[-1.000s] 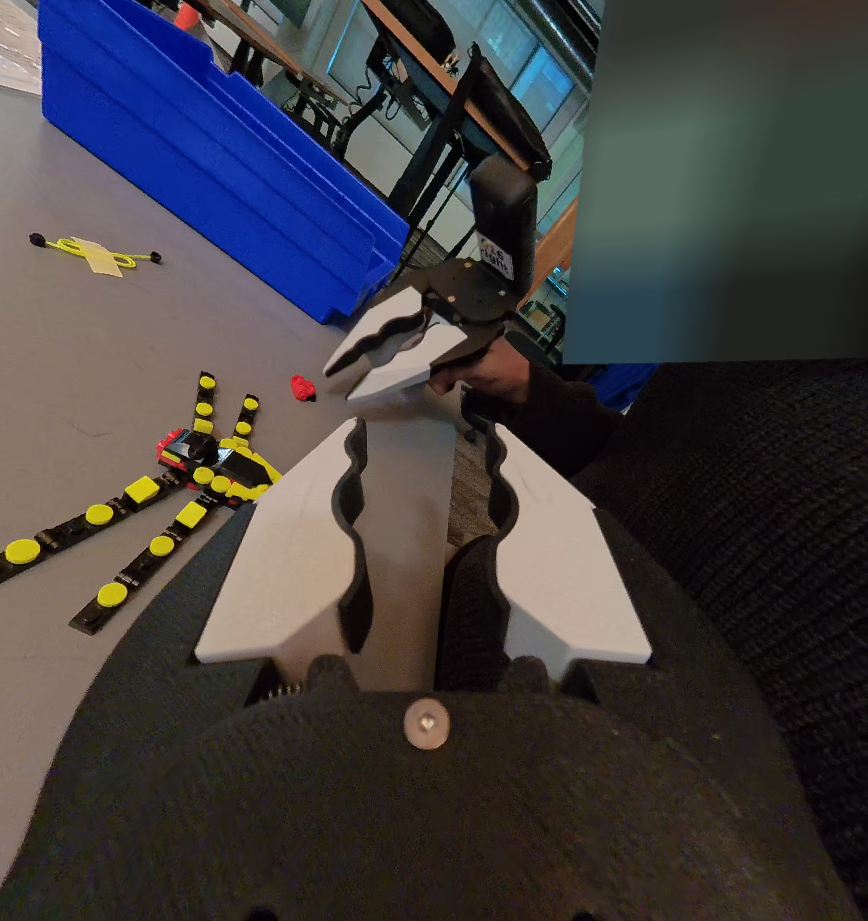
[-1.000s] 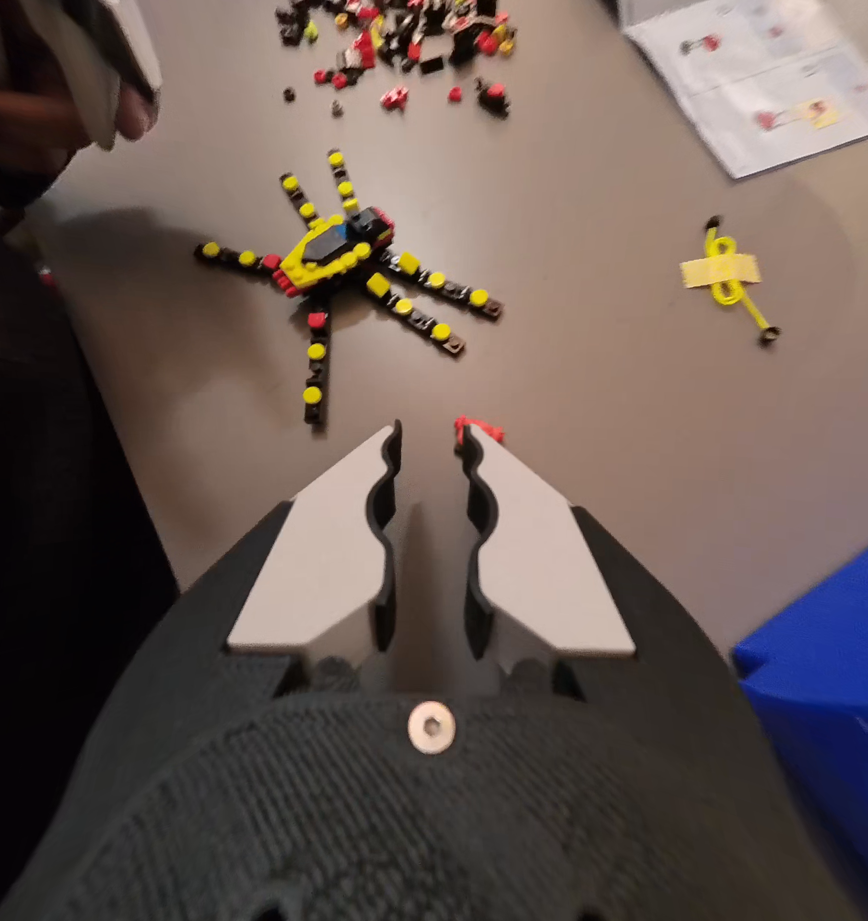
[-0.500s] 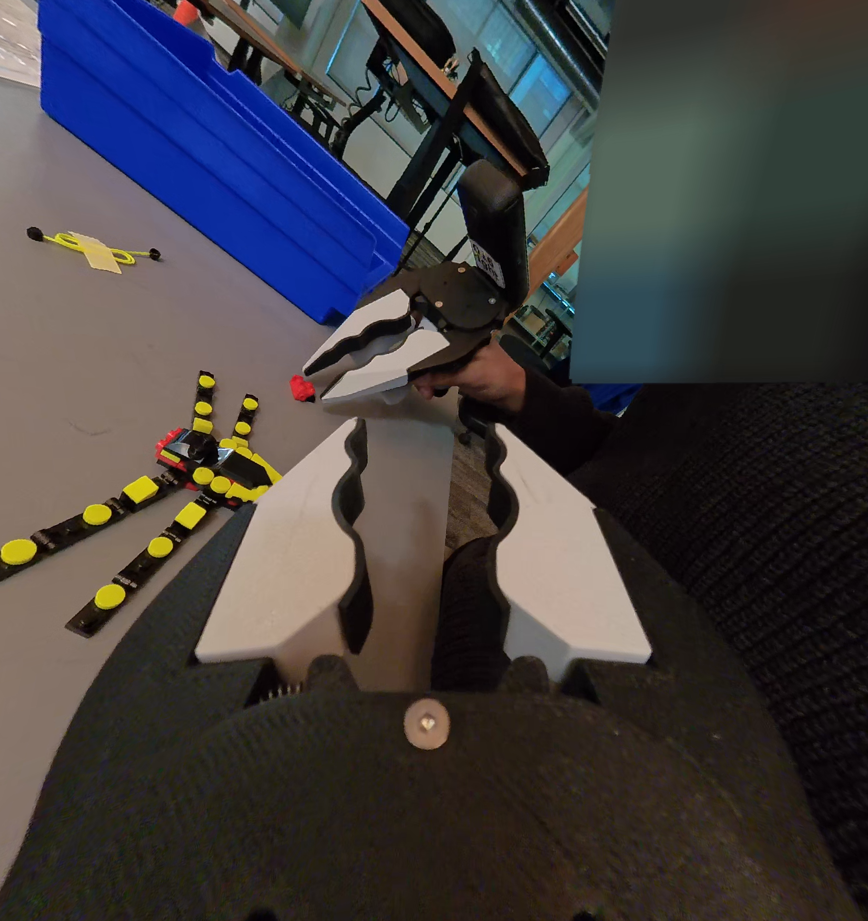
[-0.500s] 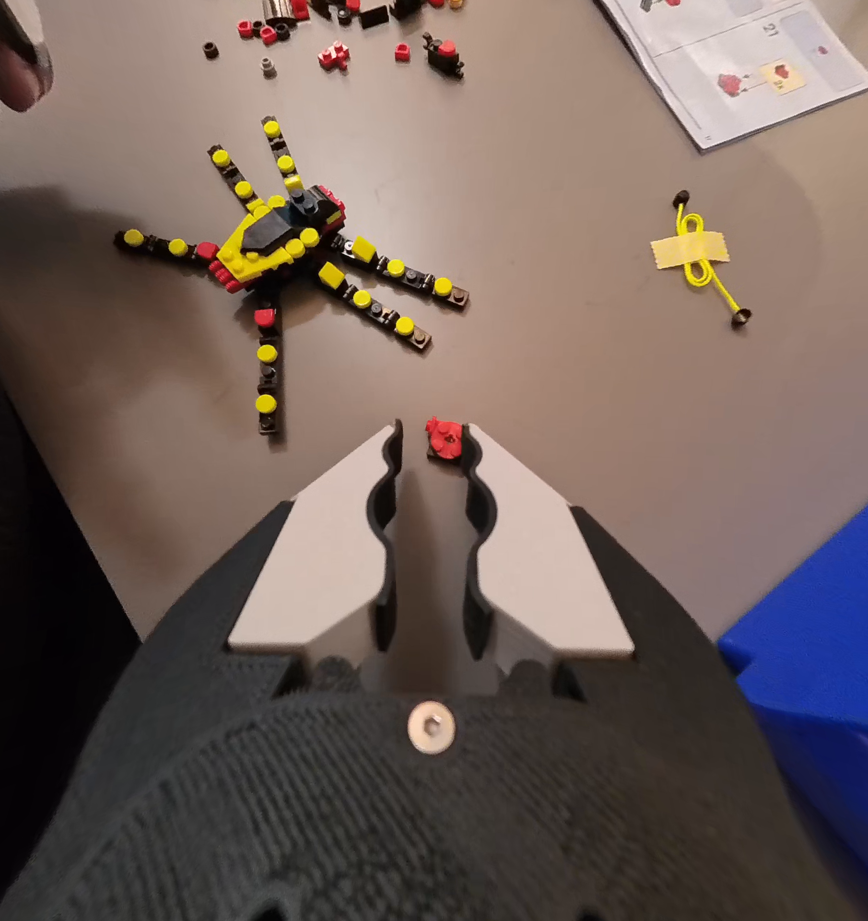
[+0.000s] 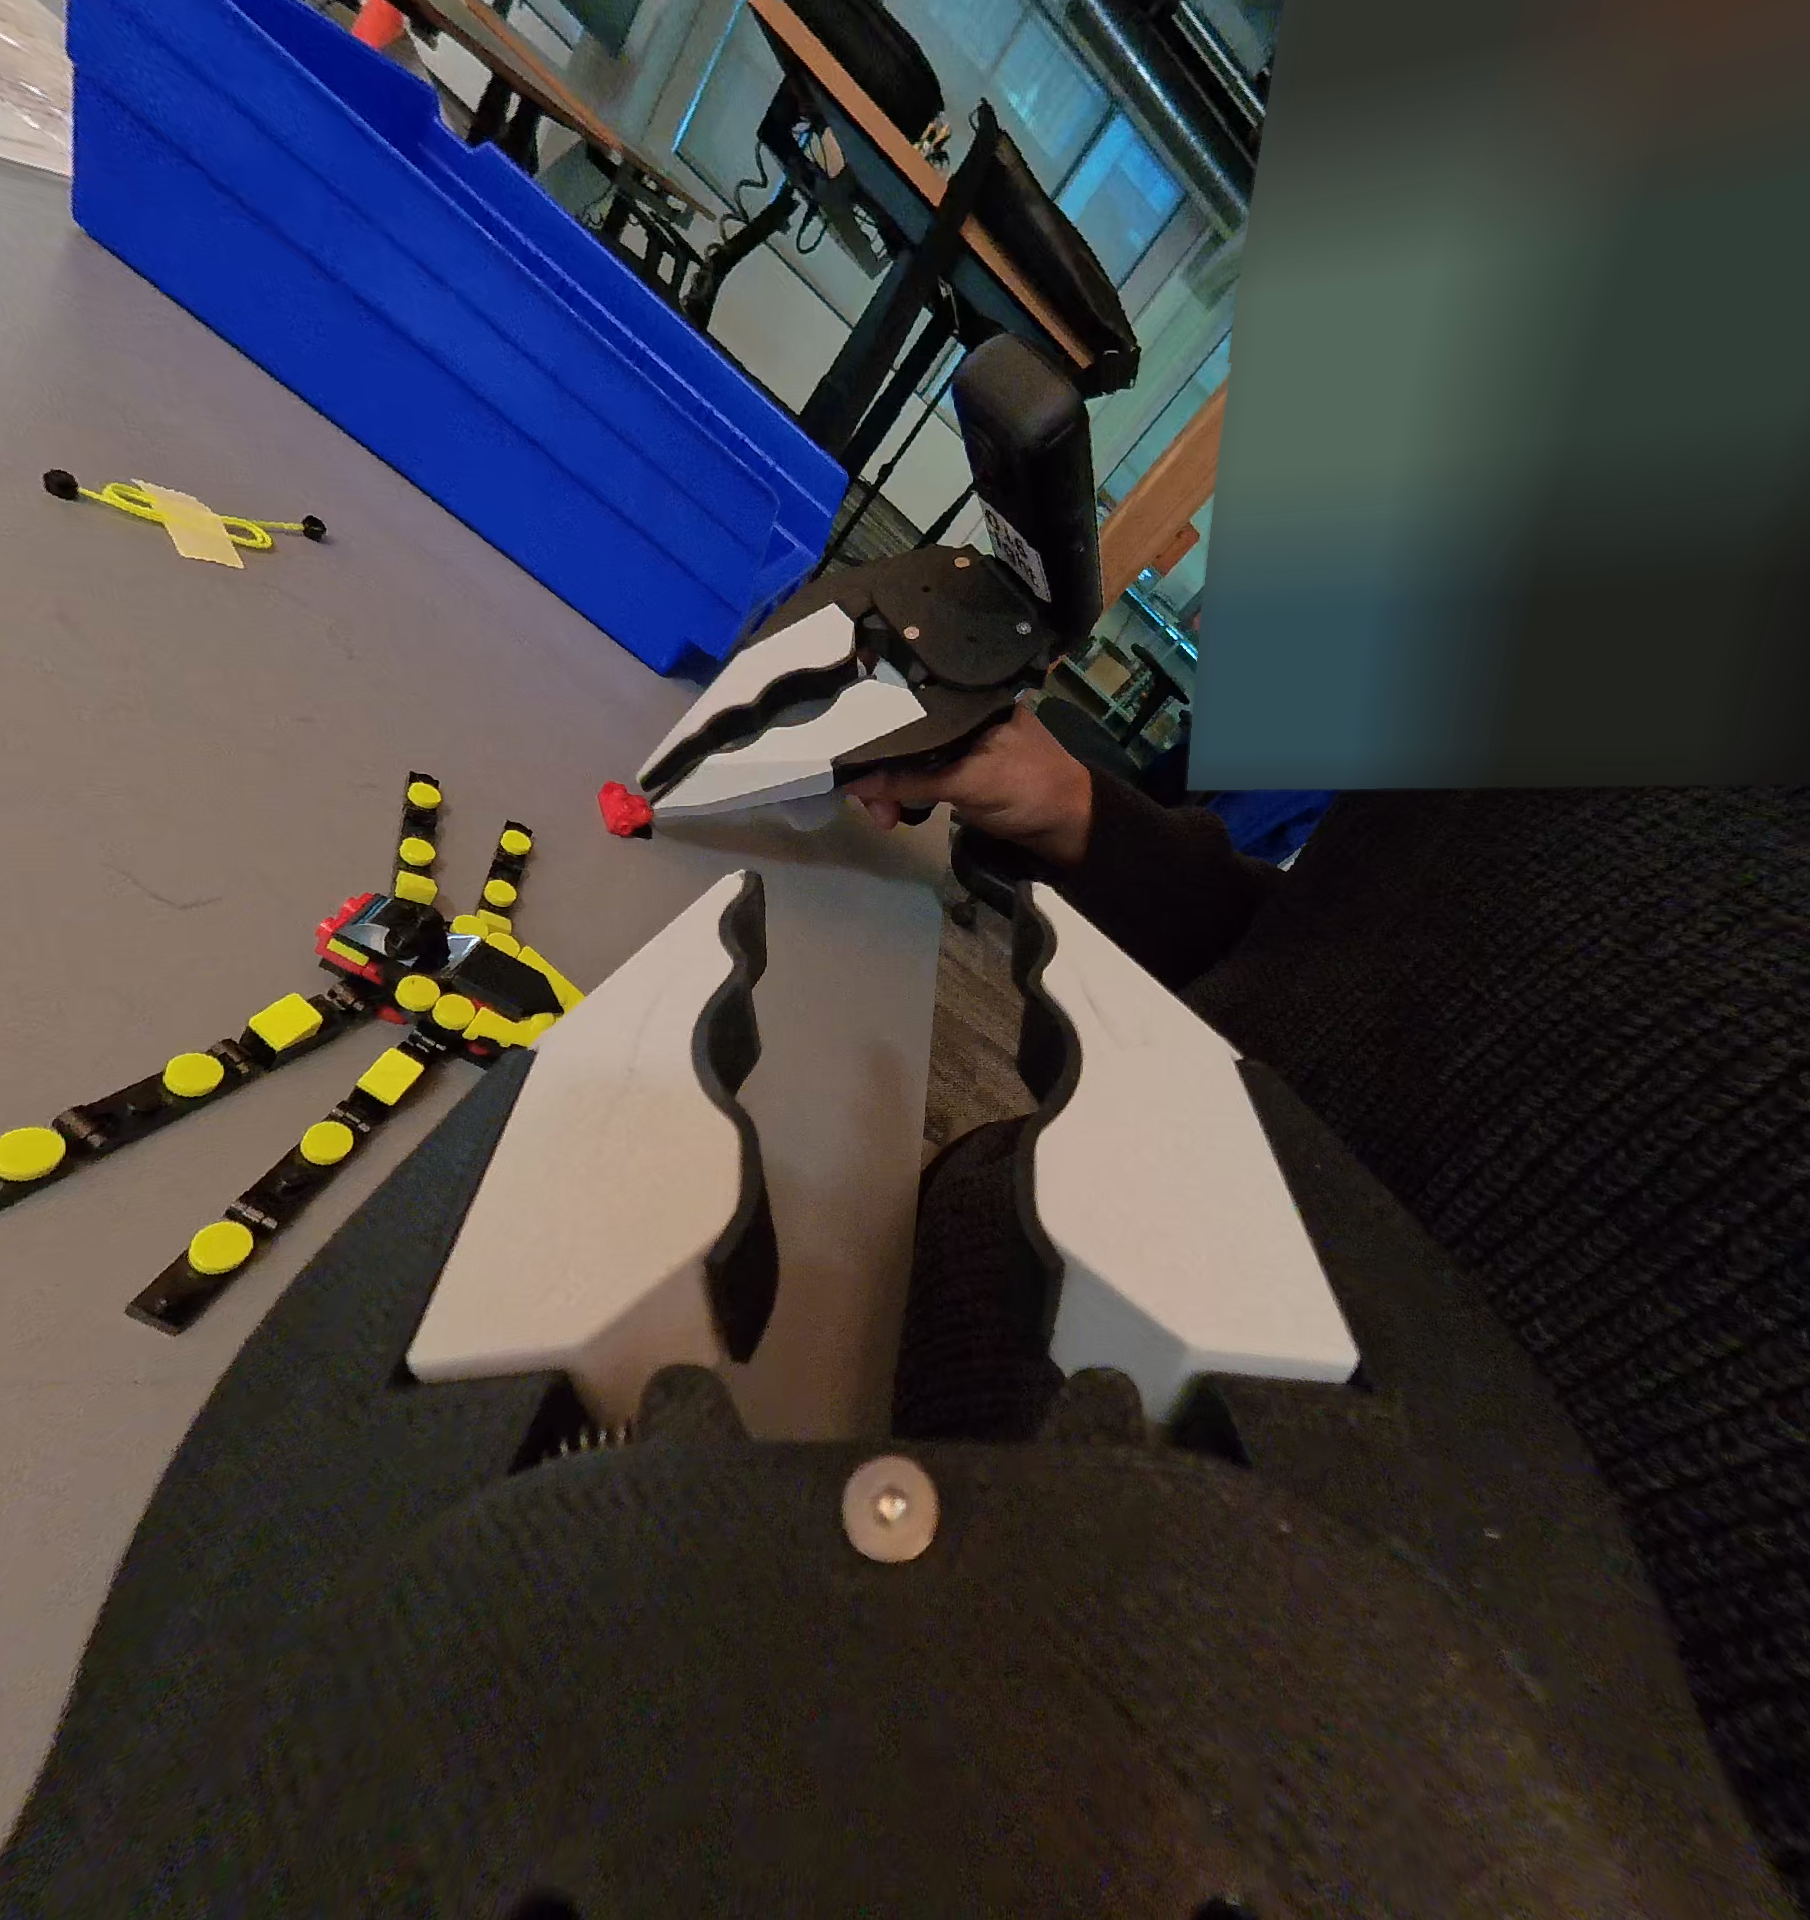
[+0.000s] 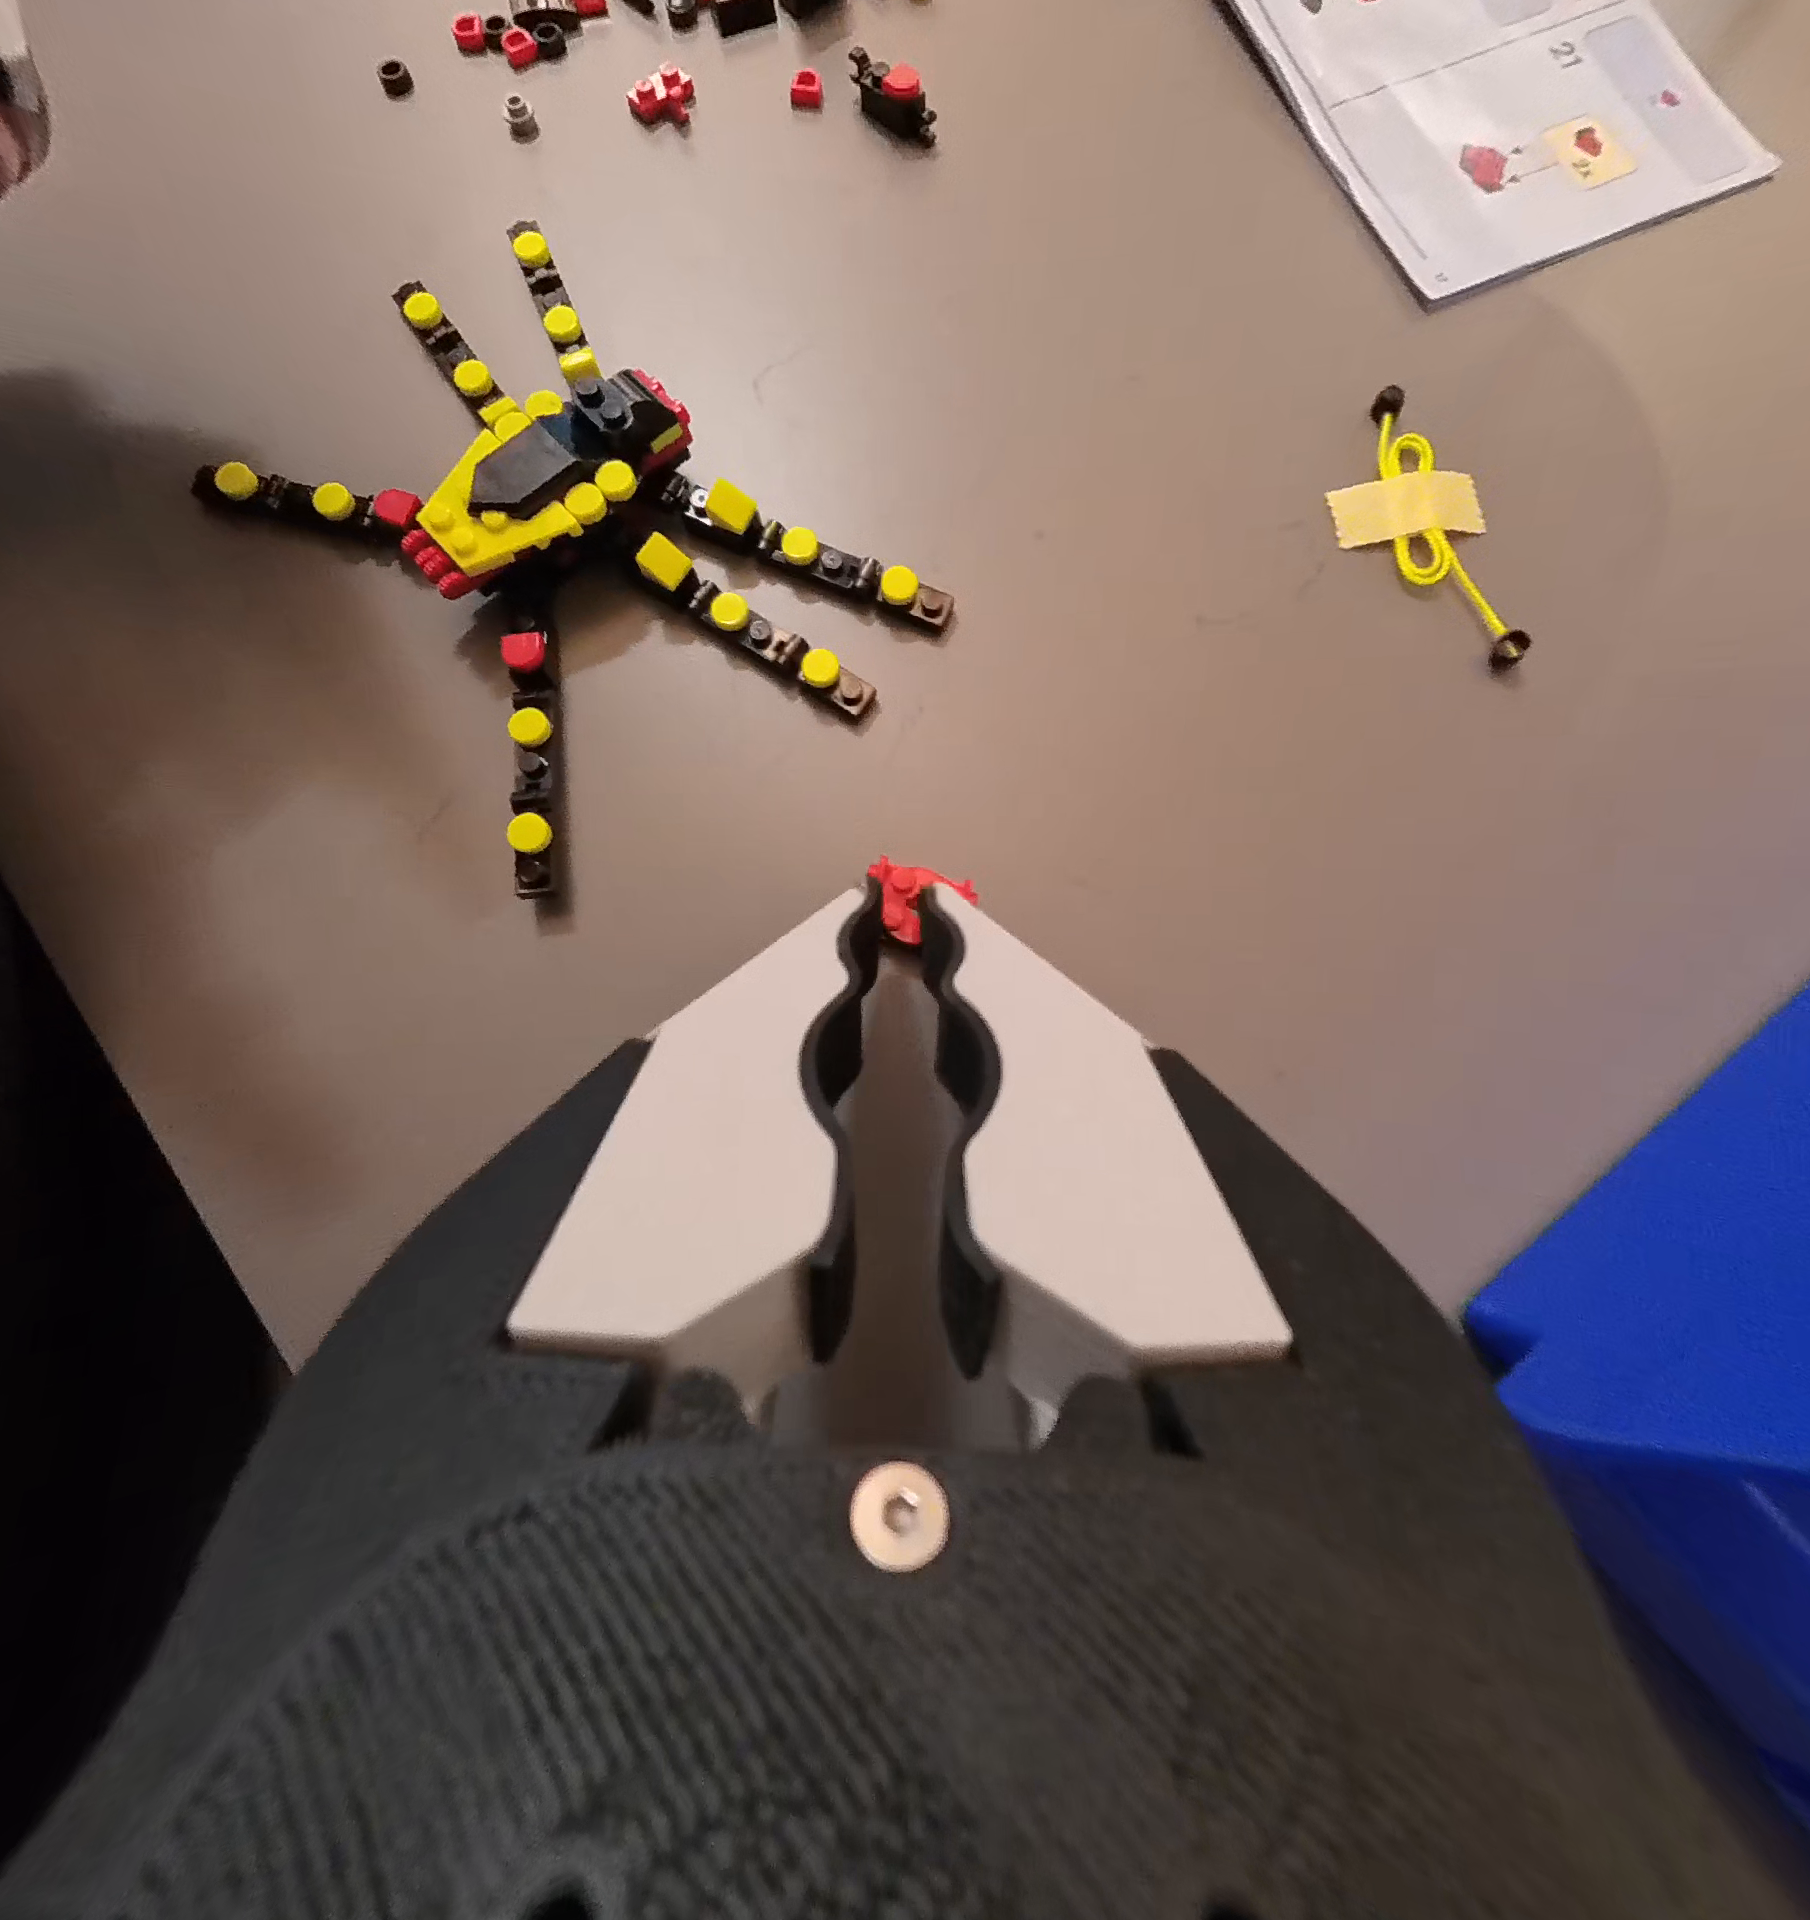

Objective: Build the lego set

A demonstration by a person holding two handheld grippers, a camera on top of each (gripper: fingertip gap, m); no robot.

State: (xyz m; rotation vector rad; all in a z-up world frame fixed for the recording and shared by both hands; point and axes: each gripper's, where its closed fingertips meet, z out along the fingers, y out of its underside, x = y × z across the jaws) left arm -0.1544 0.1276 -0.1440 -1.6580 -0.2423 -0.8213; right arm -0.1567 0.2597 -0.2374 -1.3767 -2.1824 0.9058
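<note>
My left wrist view sits low, looking sideways across the table (image 5: pixel 205 675). Right wrist view looks steeply down, close. Both share the spider model (image 5: pixel 433 966) (image 6: pixel 558 488) and blue bin (image 5: pixel 444 343) (image 6: pixel 1690 1403).

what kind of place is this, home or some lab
Probably a lab or workshop, not a home: height-adjustable desks stand behind the grey table, and a blue storage bin sits on it.

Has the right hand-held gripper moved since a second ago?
Yes. The right hand-held gripper has advanced along the table away from the blue bin, and shut on the red piece.
</note>
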